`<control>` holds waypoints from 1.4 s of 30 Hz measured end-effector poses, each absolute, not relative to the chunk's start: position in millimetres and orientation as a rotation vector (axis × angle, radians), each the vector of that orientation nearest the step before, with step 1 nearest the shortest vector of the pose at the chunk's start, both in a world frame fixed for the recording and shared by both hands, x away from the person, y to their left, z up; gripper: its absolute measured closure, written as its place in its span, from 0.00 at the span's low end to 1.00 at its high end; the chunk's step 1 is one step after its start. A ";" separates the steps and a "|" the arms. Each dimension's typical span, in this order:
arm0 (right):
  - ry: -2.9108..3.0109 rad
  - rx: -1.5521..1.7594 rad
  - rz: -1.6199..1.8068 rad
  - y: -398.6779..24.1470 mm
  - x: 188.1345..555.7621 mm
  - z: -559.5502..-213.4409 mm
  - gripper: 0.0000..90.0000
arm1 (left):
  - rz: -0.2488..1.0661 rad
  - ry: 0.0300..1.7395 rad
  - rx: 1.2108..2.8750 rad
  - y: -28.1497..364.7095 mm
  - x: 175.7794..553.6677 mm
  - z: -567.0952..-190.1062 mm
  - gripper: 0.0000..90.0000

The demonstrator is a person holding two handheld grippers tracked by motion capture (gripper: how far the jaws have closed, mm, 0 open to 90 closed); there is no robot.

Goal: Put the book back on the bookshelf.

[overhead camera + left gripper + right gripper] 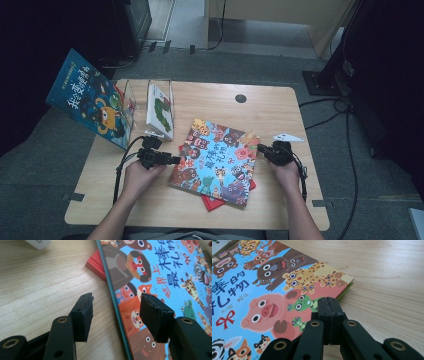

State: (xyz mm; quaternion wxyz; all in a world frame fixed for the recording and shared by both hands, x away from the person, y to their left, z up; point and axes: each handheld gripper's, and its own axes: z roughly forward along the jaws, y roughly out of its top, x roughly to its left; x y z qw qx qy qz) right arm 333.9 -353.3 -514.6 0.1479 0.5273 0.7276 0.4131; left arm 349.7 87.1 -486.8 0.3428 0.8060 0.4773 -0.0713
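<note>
Left claw (116, 312) is standing spread, straddling the picture book's (218, 160) left edge on the counter (280, 112); right claw (329, 306) is pressed together, empty, over its right corner.

Wooden table (280, 107) with dark round hole (240, 98) near far edge. Clear rack (131, 97) at far left, holding white book (160, 111). Dark-blue picture book (89, 97) leaning at rack's left. White paper scrap (287, 137) at right.
</note>
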 end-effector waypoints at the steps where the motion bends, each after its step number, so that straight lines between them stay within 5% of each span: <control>1: 2.096 1.512 1.189 -352.6 334.3 -514.6 1.00 | -0.193 1.241 2.092 87.3 350.2 -486.6 0.47; 7: 2.117 1.493 1.194 -347.4 337.8 -514.5 1.00 | -0.173 1.245 2.087 87.2 349.6 -483.8 0.33; 42: 2.290 1.369 1.204 -340.4 303.1 -511.0 1.00 | -0.281 1.253 2.102 80.6 372.6 -496.0 0.40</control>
